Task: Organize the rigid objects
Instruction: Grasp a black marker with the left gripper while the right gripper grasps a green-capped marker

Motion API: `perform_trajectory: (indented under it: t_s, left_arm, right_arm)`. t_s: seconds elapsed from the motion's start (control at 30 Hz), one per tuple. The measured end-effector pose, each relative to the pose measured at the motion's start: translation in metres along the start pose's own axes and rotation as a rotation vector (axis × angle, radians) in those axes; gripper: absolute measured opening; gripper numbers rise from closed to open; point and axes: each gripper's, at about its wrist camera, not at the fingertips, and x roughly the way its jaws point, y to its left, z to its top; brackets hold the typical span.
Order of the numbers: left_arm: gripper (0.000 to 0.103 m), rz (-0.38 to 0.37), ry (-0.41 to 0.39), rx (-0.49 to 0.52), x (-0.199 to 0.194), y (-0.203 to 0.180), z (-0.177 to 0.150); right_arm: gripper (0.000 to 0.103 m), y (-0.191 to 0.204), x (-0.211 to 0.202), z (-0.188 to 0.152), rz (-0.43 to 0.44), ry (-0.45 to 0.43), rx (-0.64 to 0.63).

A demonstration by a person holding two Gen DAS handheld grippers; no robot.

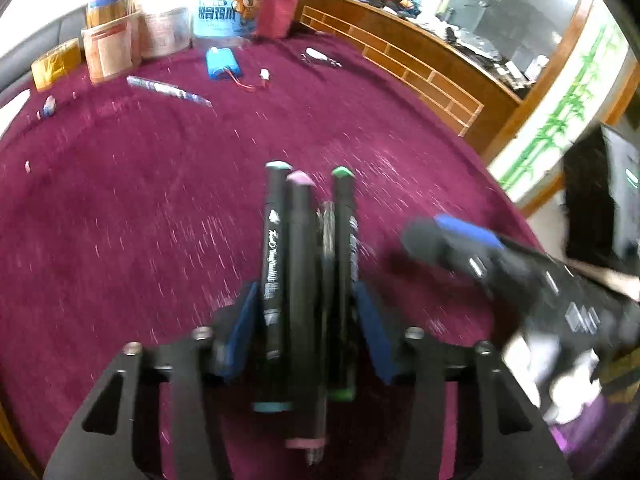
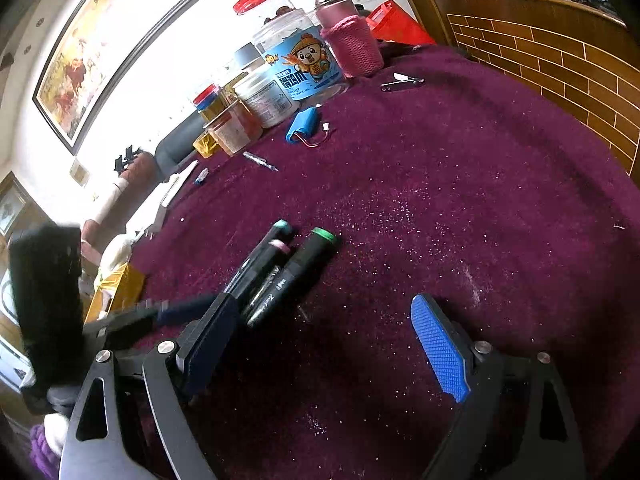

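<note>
The left gripper [image 1: 306,312] is tilting steeply down toward the plush maroon tablecloth [image 1: 120,208], its black arms flaring out from the bottom of the left wrist view. Between its blue pads a bundle of black marker pens [image 1: 298,280] is lying side by side on the cloth, with teal, pink and green end caps pointing toward the blue lithium battery pack with red wires [image 1: 224,65], which is sitting well beyond them. The jaws are standing partly closed around the bundle, close against the outer markers, though motion blur is hiding whether the pads are actually pressing on them. The right gripper [image 2: 324,344] is leaning down more gently, just on the near side of the same markers from the battery pack; its jaws are spread wide and holding nothing, with only bare cloth between its textured blue pads [image 2: 438,350], and its left finger is lying just beside the markers' near ends.
</note>
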Motion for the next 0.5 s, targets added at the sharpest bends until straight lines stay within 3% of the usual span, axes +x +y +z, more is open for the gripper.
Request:
perform_trajectory:
  t_s: [0.13,0.33,0.5]
  left_arm:
    - [0.040,-0.002,0.028,0.022,-0.010,-0.012,-0.016]
    - [0.040,-0.038,-0.092,-0.161,-0.030,0.015,-0.008]
    - [0.040,0.023,-0.076,-0.124,-0.025,0.008,-0.011]
  right_arm:
    - [0.085,0.000,0.000,0.000,-0.001,0.001,0.000]
    - [0.085,0.001,0.001,0.000,0.000,0.000,0.000]
    - [0.085,0.000,0.001,0.000,0.001,0.000,0.001]
